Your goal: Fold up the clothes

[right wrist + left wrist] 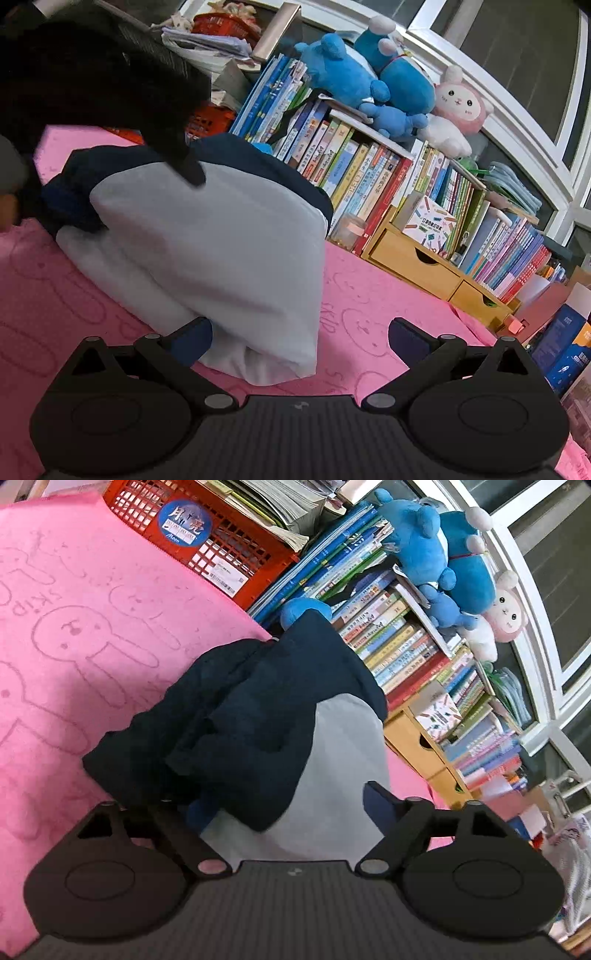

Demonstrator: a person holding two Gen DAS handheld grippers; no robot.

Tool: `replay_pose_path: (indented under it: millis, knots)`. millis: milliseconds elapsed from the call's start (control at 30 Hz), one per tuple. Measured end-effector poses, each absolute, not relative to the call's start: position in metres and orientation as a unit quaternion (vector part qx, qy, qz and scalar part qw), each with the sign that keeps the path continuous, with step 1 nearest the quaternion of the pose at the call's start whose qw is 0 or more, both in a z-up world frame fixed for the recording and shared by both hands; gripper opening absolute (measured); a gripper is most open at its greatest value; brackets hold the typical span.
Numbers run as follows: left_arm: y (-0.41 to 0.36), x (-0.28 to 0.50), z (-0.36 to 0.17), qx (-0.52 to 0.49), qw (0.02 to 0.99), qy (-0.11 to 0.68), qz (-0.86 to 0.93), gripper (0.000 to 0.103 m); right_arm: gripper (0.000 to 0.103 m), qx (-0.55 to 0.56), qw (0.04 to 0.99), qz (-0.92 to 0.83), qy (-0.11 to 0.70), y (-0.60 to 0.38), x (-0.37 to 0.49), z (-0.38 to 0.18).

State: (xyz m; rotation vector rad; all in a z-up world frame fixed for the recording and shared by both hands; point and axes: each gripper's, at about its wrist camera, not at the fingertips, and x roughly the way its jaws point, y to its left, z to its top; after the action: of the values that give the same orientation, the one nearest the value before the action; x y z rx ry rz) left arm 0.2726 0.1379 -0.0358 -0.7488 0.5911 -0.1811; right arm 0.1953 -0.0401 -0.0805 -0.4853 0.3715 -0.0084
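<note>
A grey garment with navy sleeves point(343, 746) lies bunched on the pink bunny-print cloth point(92, 627). My left gripper point(288, 806) is open right over it. Its right finger point(378, 801) rests on the grey cloth, and the navy folds point(240, 720) cover most of its left finger. In the right wrist view the garment point(221, 240) is a folded grey bundle with navy at the back. My right gripper point(301, 338) is open at its near corner, with the left finger point(194, 338) against the cloth. The left gripper point(110, 81) looms dark above the bundle, one fingertip point(194, 173) on top.
A red plastic basket point(207, 528) of papers stands at the back of the pink cloth point(369, 295). Rows of books point(362, 170), a wooden drawer box point(417, 266) and blue and pink plush toys point(351, 74) line the far side, below a window.
</note>
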Motion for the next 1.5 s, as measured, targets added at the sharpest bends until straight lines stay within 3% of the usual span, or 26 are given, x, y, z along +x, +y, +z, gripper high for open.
replay_pose_path:
  millis: [167, 300, 833, 967, 1133, 1267, 1333, 1367, 1400, 1433, 1467, 1500]
  knots:
    - [0.132, 0.269, -0.023, -0.325, 0.913, 0.241, -0.057, 0.038, 0.103, -0.241, 0.953, -0.006, 0.182, -0.040, 0.195, -0.081]
    - [0.144, 0.263, -0.020, -0.334, 0.917, 0.214, -0.044, 0.028, 0.103, -0.238, 0.954, -0.007, 0.184, -0.040, 0.196, -0.081]
    - [0.169, 0.242, -0.054, -0.342, 0.911, 0.232, -0.009, 0.027, 0.103, -0.231, 0.955, -0.027, 0.182, -0.042, 0.197, -0.080]
    - [0.171, 0.239, -0.058, -0.329, 0.916, 0.230, -0.004, 0.031, 0.102, -0.183, 0.967, -0.001, 0.175, -0.054, 0.192, -0.074]
    - [0.174, 0.236, -0.062, -0.318, 0.920, 0.230, 0.002, 0.033, 0.100, -0.022, 0.970, 0.064, 0.233, -0.078, 0.218, -0.059]
    - [0.173, 0.236, -0.061, -0.311, 0.921, 0.233, 0.006, 0.033, 0.100, 0.030, 0.944, 0.059, 0.325, -0.087, 0.262, -0.069]
    - [0.173, 0.236, -0.061, -0.311, 0.921, 0.234, 0.005, 0.033, 0.098, 0.031, 0.947, 0.052, 0.316, -0.088, 0.264, -0.067]
    - [0.173, 0.236, -0.061, -0.312, 0.921, 0.234, 0.004, 0.033, 0.087, 0.019, 0.949, 0.053, 0.311, -0.087, 0.262, -0.066]
    - [0.173, 0.236, -0.062, -0.314, 0.920, 0.235, 0.001, 0.034, 0.067, 0.013, 0.951, 0.065, 0.302, -0.087, 0.258, -0.065]
    - [0.173, 0.236, -0.062, -0.314, 0.920, 0.236, -0.001, 0.035, 0.055, -0.001, 0.955, 0.075, 0.286, -0.083, 0.252, -0.063]
    - [0.169, 0.235, -0.060, -0.308, 0.921, 0.237, 0.005, 0.036, 0.034, -0.016, 0.959, 0.085, 0.271, -0.080, 0.245, -0.061]
    - [0.165, 0.234, -0.058, -0.302, 0.923, 0.239, 0.012, 0.036, 0.025, -0.039, 0.964, 0.082, 0.251, -0.072, 0.239, -0.061]
